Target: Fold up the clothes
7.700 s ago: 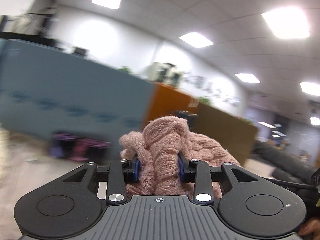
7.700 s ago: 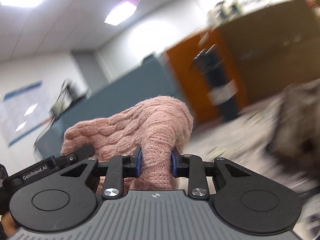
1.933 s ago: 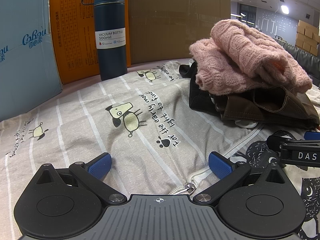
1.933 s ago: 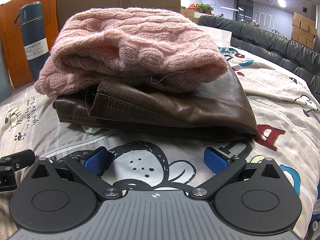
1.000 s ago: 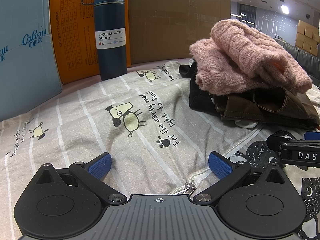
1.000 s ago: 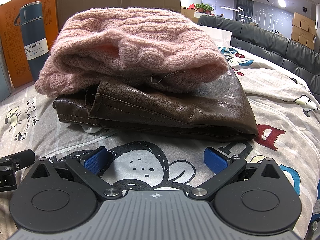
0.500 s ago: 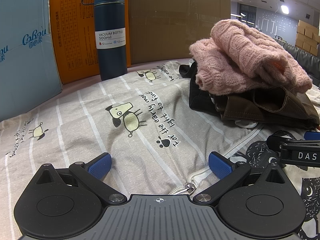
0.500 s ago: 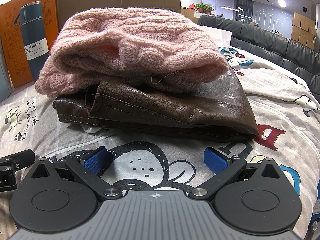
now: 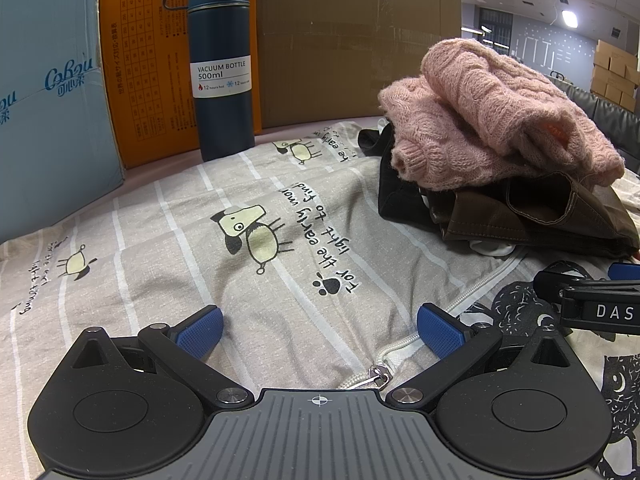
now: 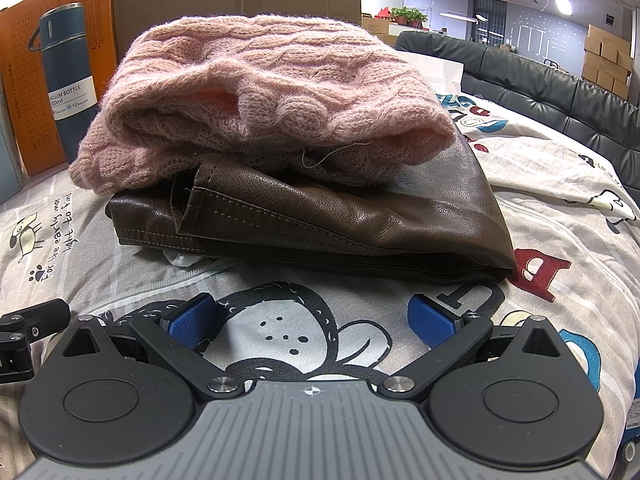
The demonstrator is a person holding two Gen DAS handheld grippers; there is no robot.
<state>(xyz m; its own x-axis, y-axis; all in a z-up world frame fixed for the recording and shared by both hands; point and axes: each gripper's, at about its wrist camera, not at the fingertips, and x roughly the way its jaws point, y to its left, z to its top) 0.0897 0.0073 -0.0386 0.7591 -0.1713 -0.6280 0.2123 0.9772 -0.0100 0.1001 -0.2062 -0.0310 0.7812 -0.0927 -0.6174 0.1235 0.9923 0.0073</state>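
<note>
Where boxes stand, bottle [image 9: 221, 60] (upright) perhaps touches.

Ahead of the left claw and to its left stands a pale blue carton [image 9: 44, 92], with an orange box [image 9: 148, 60] and a tall brown cardboard panel [image 9: 352, 40] beside it. Far right of the right claw runs a black leather sofa [image 10: 560, 92]. Beyond it, stacked cardboard boxes [image 10: 608, 60] line a grey wall under bright ceiling lights [image 10: 563, 5], and a potted plant [image 10: 408, 14] sits at the back.
</note>
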